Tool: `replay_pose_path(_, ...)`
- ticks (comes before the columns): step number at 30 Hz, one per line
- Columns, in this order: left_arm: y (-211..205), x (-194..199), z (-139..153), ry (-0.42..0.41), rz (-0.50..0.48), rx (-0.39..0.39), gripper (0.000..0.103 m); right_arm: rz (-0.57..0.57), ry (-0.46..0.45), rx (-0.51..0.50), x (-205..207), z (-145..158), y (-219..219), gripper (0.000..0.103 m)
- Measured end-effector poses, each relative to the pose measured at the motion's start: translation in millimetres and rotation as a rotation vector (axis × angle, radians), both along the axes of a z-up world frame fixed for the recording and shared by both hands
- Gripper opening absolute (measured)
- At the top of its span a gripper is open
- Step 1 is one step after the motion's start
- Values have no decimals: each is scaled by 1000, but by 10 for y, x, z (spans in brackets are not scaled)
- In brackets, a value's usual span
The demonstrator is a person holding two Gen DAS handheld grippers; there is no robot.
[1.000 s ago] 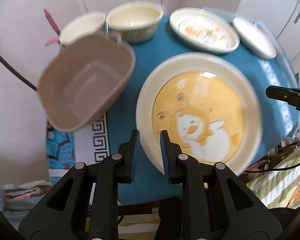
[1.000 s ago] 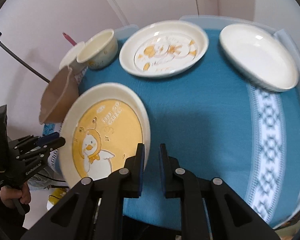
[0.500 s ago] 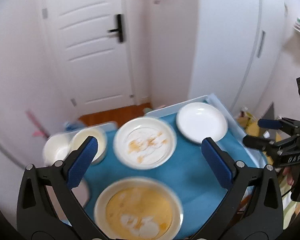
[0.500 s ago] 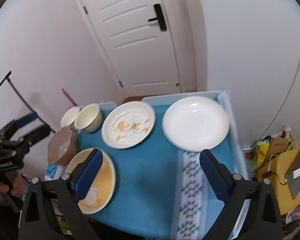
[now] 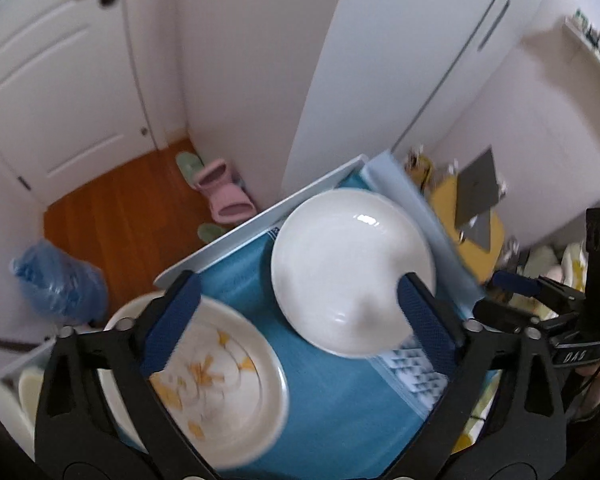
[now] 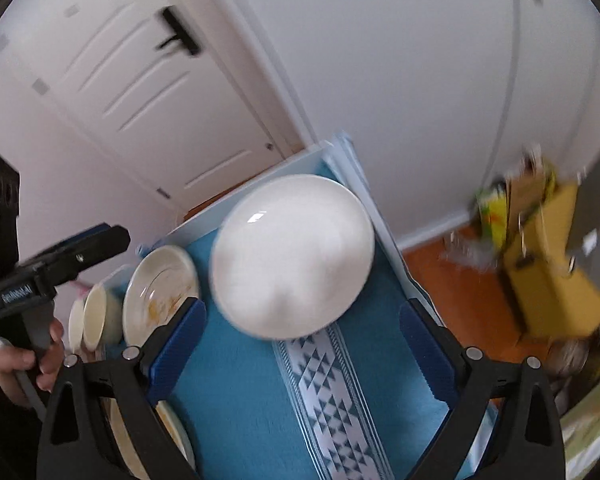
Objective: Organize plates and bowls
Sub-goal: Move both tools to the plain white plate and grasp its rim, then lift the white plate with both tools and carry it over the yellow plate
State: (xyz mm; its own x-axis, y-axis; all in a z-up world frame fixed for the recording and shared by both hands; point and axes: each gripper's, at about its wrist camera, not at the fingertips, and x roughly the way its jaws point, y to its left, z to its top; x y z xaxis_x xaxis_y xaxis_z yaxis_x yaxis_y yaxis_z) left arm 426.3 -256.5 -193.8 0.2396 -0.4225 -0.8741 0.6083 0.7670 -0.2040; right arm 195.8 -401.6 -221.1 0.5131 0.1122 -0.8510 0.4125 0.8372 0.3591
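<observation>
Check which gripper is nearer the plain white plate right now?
Hard to call; right, marginally. The right gripper hangs open, centred just short of the plain white plate. The left gripper, also open, sits off towards the patterned plate.

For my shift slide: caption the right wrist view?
Open right gripper above the plain white plate on the blue tablecloth.
</observation>
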Motion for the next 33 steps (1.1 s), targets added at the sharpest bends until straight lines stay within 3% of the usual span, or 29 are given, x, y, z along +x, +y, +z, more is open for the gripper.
replay_pose_path(2, -107, 154, -231, 51, -33, 24, 76, -51, 25, 36, 78, -173, -99, 92)
replay_pose_path(7, -261, 292, -703, 154, -82, 47, 51, -121, 76, 102, 242, -575, -180, 66)
replay_pose_path(12, -361, 284, -878, 165, -120, 47, 47, -172, 91, 113, 288, -766, -166, 51)
replay_pose_path(14, -404, 286, -921, 162, -131, 57, 38, -185, 96, 118, 303, -815, -173, 45)
replay_pose_path(18, -405, 360, -1020, 159, -131, 70, 31, -196, 100, 124, 330, -876, -180, 31)
replay_pose_path(20, -386, 377, -1038, 148, -125, 80, 22, -205, 97, 118, 322, -880, -178, 27)
replay_pose_path(25, -360, 411, -1148, 152, -115, 83, 17, -225, 100, 107, 312, -890, -218, 14)
replay_pose_path(33, -360, 390, -1131, 142, -101, 91, 17, -227, 91, 112, 284, -884, -235, 14)
